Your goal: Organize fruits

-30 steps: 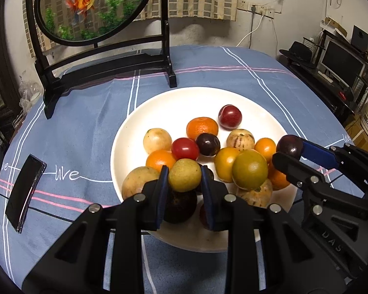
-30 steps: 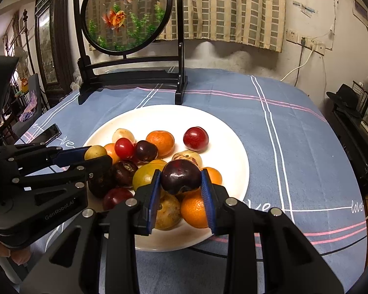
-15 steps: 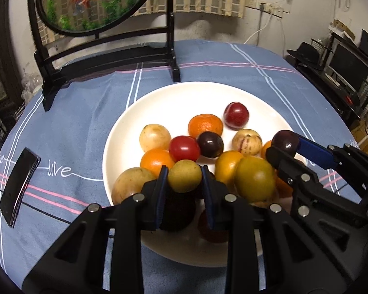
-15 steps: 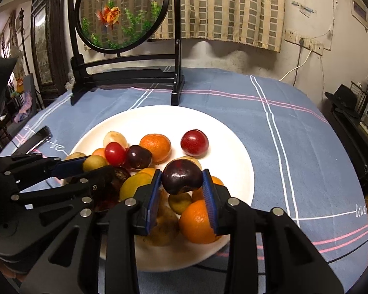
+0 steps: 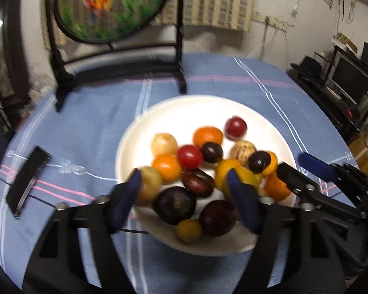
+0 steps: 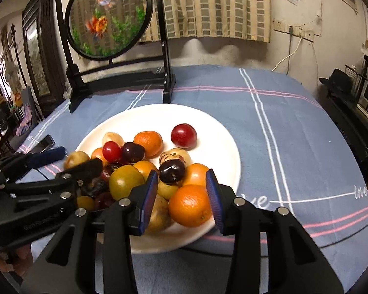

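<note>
A white plate point(image 5: 203, 107) point(image 6: 223, 142) on the blue tablecloth holds a pile of small fruits: oranges, red and dark plums, yellow-green ones. My left gripper point(image 5: 184, 191) is open and empty over the plate's near rim; a small yellow-green fruit point(image 5: 189, 230) lies on the plate below it. My right gripper point(image 6: 182, 193) is open and empty; a dark plum point(image 6: 171, 171) point(image 5: 258, 161) rests on the pile just beyond its fingers, above an orange point(image 6: 190, 205). Each gripper shows at the edge of the other's view.
A round fish-painting screen on a black stand point(image 6: 120, 73) point(image 5: 115, 73) stands behind the plate. A black phone point(image 5: 27, 178) lies on the cloth at the left. Shelves with electronics point(image 5: 350, 83) stand beyond the table's right edge.
Both grippers have opened. The left one let go of the yellow-green fruit, the right one let go of the dark plum; both fruits now lie on the plate's pile.
</note>
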Tool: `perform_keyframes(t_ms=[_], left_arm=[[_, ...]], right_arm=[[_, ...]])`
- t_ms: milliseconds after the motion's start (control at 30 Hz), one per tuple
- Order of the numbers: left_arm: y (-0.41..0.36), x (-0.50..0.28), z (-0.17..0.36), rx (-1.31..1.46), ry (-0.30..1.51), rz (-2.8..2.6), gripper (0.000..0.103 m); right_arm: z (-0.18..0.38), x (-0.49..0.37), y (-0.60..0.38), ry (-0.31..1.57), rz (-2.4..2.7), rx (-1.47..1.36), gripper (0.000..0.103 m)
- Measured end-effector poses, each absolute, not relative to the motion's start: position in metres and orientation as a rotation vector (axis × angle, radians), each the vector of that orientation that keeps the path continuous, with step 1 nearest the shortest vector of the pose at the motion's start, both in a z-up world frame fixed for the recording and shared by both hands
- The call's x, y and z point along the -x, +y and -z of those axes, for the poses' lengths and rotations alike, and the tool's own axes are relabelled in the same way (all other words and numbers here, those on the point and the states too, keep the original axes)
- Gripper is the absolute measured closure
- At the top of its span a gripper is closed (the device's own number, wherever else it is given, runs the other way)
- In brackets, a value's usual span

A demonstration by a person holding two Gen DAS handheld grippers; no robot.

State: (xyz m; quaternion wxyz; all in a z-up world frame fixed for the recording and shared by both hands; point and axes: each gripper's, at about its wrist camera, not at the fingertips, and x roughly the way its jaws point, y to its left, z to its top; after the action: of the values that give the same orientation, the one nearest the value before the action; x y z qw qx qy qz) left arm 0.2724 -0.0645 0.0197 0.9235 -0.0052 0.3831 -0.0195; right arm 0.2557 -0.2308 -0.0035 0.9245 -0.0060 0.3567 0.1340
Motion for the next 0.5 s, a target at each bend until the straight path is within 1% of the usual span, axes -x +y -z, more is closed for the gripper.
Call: perform_keyframes(t_ms=[67,300,400,500], left_arm=[[-0.063,-0.263,-0.030,0.014,0.750,0.050,0.025],[-0.062,-0.227,-0.050,0.011,0.715,0.069,0.024],[-0.059,-0.210,-0.049,0.014,0.717,0.065,0.020],[-0.055,-0.191,-0.043,0.016,0.731,0.067,0.019]], right_arm=[[-0.003,-0.247,-0.236,0.717,-0.268,-0.001,0.061],[-0.014,-0.207,-0.238,0.699,-0.270,0.013,0.060],[-0.013,-0.187,-0.234,0.696,-0.267,0.034,0.059],[-0.009,-0.170,-0.232,0.710,-0.272,0.037,0.059]])
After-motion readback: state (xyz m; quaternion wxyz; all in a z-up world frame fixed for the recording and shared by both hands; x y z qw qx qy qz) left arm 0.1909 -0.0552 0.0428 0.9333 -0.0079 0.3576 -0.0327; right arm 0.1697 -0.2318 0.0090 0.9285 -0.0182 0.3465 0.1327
